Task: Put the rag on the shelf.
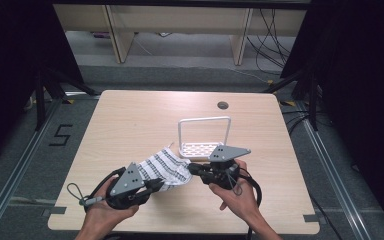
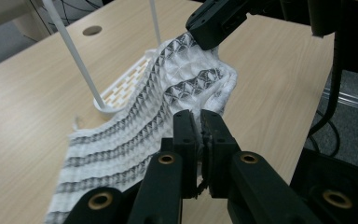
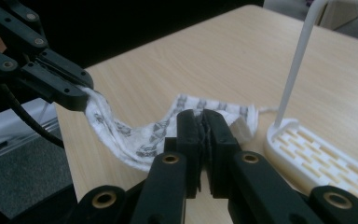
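Our two grippers hold one cloth.
Left gripper and right gripper each pinch the striped cloth beside the white rack.

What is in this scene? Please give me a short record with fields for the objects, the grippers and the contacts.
surface: wooden table
cloth: white with dark stripes, held up at two edges, sagging between
rack: white, slotted base, tall hoop, upright on the table
left gripper: shut on the cloth
right gripper: shut on the cloth
cloth and rack: cloth's far end lies beside the base; contact unclear
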The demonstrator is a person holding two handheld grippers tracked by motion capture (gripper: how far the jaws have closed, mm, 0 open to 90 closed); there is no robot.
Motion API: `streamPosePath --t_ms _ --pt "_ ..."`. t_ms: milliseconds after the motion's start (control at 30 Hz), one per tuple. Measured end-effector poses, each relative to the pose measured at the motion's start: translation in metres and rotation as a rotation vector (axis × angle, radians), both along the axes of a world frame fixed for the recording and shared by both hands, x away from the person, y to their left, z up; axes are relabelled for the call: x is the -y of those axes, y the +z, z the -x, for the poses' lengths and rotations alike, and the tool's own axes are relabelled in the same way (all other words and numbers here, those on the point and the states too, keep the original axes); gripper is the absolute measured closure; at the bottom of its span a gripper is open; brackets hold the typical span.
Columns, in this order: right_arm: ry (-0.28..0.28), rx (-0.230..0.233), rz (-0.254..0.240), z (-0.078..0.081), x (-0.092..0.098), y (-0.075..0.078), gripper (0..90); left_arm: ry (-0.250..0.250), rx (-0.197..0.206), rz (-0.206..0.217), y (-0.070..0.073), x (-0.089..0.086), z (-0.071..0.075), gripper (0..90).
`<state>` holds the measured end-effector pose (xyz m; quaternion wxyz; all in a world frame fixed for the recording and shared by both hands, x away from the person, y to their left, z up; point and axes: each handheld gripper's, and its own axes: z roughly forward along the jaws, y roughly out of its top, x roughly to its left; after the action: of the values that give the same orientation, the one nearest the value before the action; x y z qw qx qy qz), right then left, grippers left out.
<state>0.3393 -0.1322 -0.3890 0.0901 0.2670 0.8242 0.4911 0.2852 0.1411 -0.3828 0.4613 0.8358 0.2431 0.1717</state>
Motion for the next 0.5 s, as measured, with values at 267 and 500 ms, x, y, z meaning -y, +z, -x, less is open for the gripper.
streamPosePath --t_ms 267,500 --pt "0.0 0.057 -0.049 0.002 0.002 0.044 86.8 0.008 0.055 0.025 0.041 -0.008 -0.008 85.2" --pt "0.021 0.091 -0.07 0.006 0.004 0.067 86.9 0.011 0.081 0.062 0.066 -0.011 -0.014 85.2"
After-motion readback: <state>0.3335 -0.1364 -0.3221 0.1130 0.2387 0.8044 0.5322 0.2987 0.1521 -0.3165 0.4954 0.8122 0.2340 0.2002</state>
